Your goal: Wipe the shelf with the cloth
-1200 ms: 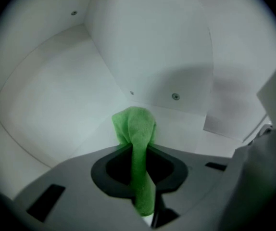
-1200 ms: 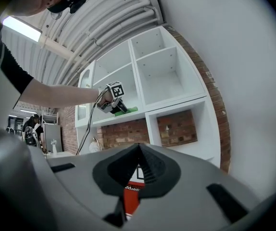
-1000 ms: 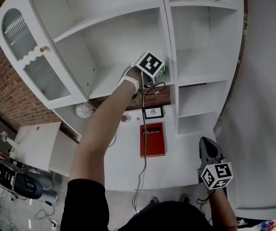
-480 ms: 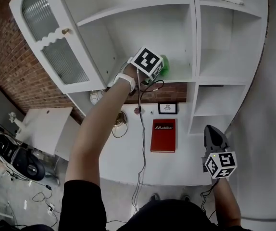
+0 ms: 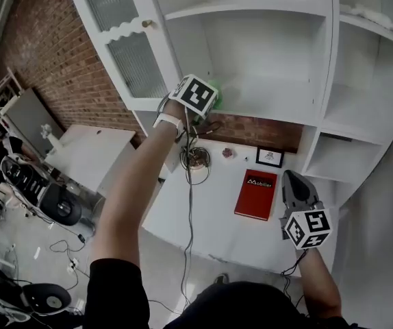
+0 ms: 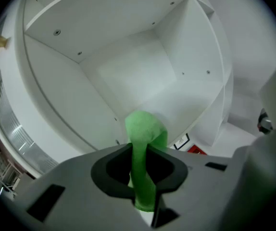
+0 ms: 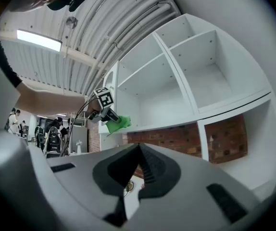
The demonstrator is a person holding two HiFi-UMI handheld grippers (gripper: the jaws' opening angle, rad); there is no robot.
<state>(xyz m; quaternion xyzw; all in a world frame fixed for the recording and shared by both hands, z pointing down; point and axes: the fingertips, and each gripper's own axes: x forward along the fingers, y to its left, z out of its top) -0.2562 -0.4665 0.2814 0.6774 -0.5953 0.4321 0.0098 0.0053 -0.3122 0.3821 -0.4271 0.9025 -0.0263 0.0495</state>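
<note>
Item 1. Your left gripper: raised at arm's length to the white wooden cabinet, marker cube facing the head camera. In its own view the left gripper has both jaws clenched on a soft green cloth, which runs up between them and bunches into a rounded wad beyond the tips.

Item 2. The green cloth: at the front left end of the flat white shelf board of the cabinet's wide open compartment, just beside the glass-paned white door, which stands swung open. From the right gripper's view the cloth sits level with that board's front edge; you cannot tell from any view whether it presses on the surface.

Item 3. Your right gripper: held low and well apart from the left, over the white counter. In its own view the right gripper has its jaws brought together, with nothing between them.

Item 4. On the counter: a red hardcover book lying flat, and a small black-framed picture near it against the red brick wall.

Item 5. A thin black cable hangs down from the left gripper.
</note>
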